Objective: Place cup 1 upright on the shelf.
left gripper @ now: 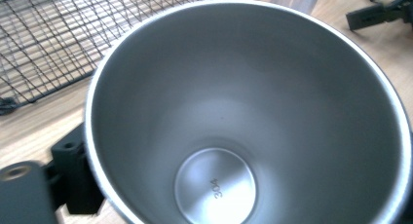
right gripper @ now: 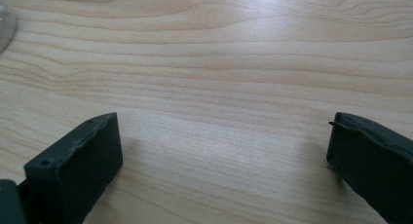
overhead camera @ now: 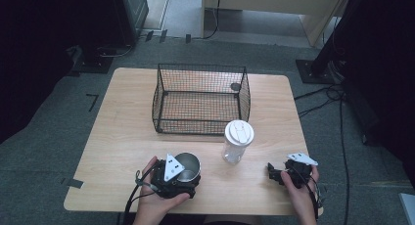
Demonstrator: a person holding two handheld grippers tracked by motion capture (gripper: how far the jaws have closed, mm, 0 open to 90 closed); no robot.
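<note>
A stainless steel cup (left gripper: 248, 112) fills the foreground of the left gripper view, its open mouth turned up toward the lens and a "304" stamp legible on its floor, with one black jaw pressed against its outer wall at the lower left. Seen from the high view, the left gripper (overhead camera: 183, 178) clamps the cup (overhead camera: 188, 166) between its jaws near the front edge of the wooden table (overhead camera: 122, 137), a grip at the sides that appears chosen to keep the vessel upright and its rim free. Ahead of that gripper and slightly to its right stands a black wire basket (overhead camera: 200, 98), open at the top and seemingly empty, the likeliest destination for the cup, so the hold looks like the start of a lift. To the gripper's right, near the basket's front wall, a clear plastic bottle (overhead camera: 237, 142) with a white lid stands upright, apart from the cup. The right gripper (overhead camera: 275, 172) rests low over the table well to the right of the bottle, its jaws spread wide with only bare wood grain (right gripper: 219, 87) between them in the right gripper view, apparently parked out of the way while the left hand works.
</note>
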